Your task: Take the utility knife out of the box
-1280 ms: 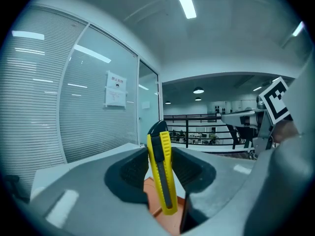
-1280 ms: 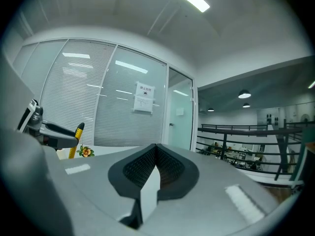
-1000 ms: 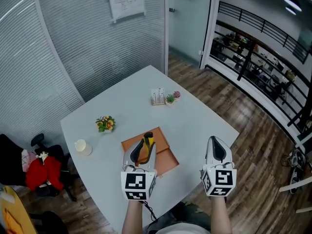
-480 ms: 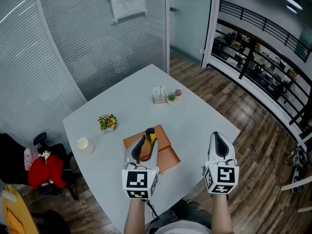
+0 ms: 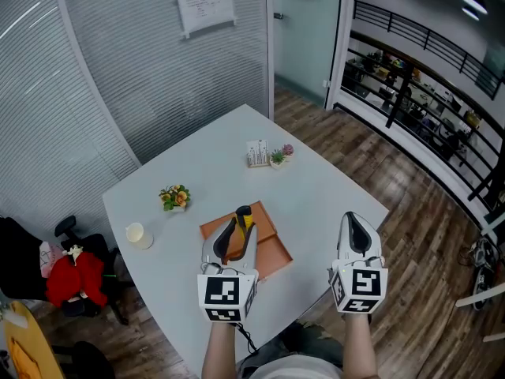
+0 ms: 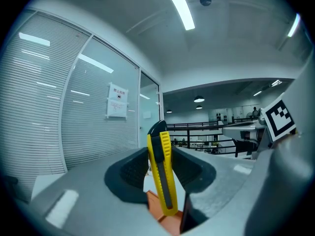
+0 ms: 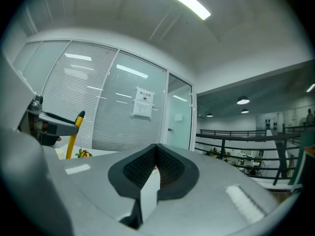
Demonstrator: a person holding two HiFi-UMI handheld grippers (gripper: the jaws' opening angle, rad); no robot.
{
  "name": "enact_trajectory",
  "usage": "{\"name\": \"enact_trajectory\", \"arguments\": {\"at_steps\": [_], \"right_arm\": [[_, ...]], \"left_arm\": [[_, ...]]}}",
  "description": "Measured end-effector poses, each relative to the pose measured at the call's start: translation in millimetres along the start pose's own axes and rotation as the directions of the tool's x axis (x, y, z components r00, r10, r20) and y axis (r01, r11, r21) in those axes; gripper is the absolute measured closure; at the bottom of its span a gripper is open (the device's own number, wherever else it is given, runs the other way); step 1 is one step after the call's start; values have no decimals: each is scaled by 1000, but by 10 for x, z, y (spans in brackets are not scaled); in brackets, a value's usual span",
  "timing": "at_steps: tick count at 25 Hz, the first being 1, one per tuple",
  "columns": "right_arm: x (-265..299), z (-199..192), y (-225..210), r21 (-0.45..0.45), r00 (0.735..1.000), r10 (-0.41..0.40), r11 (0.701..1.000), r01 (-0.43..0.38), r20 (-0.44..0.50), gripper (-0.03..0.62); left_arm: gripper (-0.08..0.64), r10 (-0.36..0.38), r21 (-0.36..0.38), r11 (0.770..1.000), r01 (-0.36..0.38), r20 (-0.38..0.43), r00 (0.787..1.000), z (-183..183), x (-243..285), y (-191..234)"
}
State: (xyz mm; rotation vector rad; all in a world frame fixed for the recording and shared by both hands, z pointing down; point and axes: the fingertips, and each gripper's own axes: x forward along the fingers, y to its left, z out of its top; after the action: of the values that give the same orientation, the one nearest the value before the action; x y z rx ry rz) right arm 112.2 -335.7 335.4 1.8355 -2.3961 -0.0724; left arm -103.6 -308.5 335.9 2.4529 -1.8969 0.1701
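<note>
My left gripper (image 5: pixel 235 231) is shut on a yellow and black utility knife (image 5: pixel 243 216), held upright above the orange box (image 5: pixel 268 257) that lies open on the white table (image 5: pixel 316 196). In the left gripper view the utility knife (image 6: pixel 161 173) stands between the two dark pads, its black tip pointing up, with a corner of the orange box (image 6: pixel 160 211) below. My right gripper (image 5: pixel 352 234) hovers over the table's right edge, shut with nothing between its jaws. The right gripper view shows its gripper (image 7: pixel 155 166) with pads pressed together and the utility knife (image 7: pixel 74 132) at far left.
A small potted flower (image 5: pixel 173 198), a white cup (image 5: pixel 136 234), and a card holder with a tiny plant (image 5: pixel 265 156) stand on the table. A chair with red cloth (image 5: pixel 67 279) sits at left. Glass walls with blinds rise behind; wooden floor lies at right.
The view has shifted slightly. Both grippers keep nearly the same places, the left one still holding the knife above the box.
</note>
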Motion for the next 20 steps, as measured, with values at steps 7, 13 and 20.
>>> {"name": "enact_trajectory", "arguments": {"at_steps": [7,13,20], "right_arm": [[-14,-4,5,13,1000,3,1000,-3,-1,581],[-21,-3,-18,28,1000,2,1000,-2,-5,581],[-21,-19,-38,37,1000,2,999,-2,-6,581]], "left_arm": [[412,-1,4,1000,1,3,1000,6,-11,1],[411,-6,2,1000,6,1,1000,27,-19,-9],[411,-6,6,1000,6,3,1000,22,-23,-24]]}}
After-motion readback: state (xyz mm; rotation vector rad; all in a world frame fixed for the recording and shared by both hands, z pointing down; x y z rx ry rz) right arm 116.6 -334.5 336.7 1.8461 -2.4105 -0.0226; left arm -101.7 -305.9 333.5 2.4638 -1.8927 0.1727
